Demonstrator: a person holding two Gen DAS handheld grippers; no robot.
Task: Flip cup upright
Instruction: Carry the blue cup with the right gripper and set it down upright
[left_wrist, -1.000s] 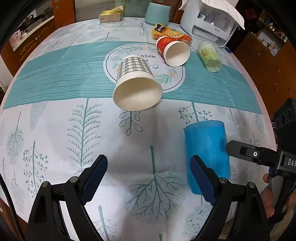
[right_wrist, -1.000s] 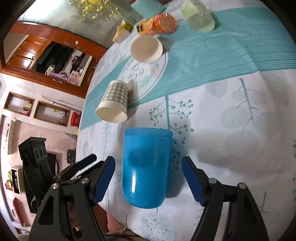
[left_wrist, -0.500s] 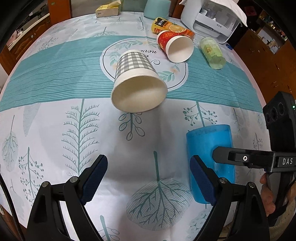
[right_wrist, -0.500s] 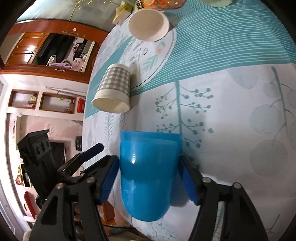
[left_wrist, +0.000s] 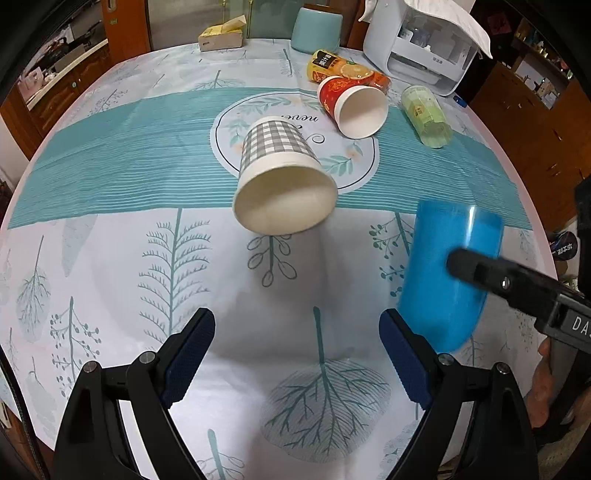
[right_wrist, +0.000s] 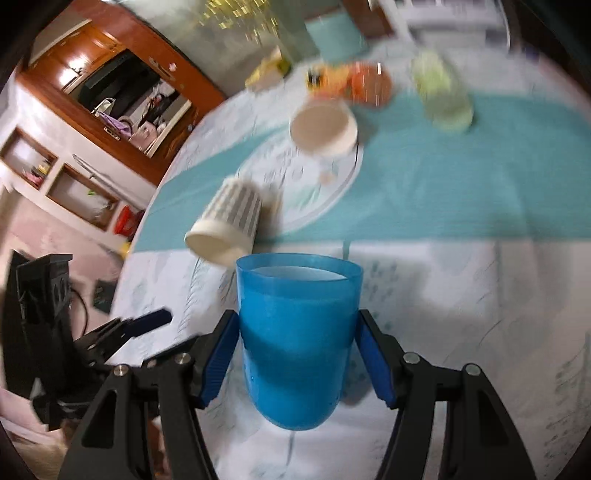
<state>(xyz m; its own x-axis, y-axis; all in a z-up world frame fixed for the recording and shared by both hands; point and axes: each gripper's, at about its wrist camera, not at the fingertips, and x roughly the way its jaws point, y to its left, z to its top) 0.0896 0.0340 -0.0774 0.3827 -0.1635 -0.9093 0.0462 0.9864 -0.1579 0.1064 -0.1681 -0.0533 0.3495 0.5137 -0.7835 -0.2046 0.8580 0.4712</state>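
Right tool (right_wrist: 297, 354) clamped on blue cup (right_wrist: 295, 343), blue pads (right_wrist: 218, 363) pressed to both sides of the wall. Cup tilted, rim up and away from the wrist cam, rounded base low; whether base touches table (left_wrist: 110, 258) cannot be told, though a shadow sits beneath it. Seen from left wrist cam at right of frame (left_wrist: 448, 273), leaning, w/ the right tool's black finger across it.

Left tool (left_wrist: 297, 356) spread wide, holding nothing, poised above the leaf-print tablecloth (left_wrist: 177, 266) near the table's front edge, just left of the blue cup.

Further back, grey checked paper cup (left_wrist: 279, 177) on its side, mouth toward the cam, lying on the teal band of the cloth. Behind it, red paper cup (left_wrist: 351, 107) also on its side, mouth open to front. Orange drink can (left_wrist: 343, 70) lying down right behind the red cup, touching or nearly so. Pale green cup (left_wrist: 426, 114) on its side to the right, apart from the rest. At far edge: teal container (left_wrist: 316, 29), yellow box (left_wrist: 221, 35), white appliance (left_wrist: 421, 48). Right wrist view motion-blurred in background; detail there unclear.
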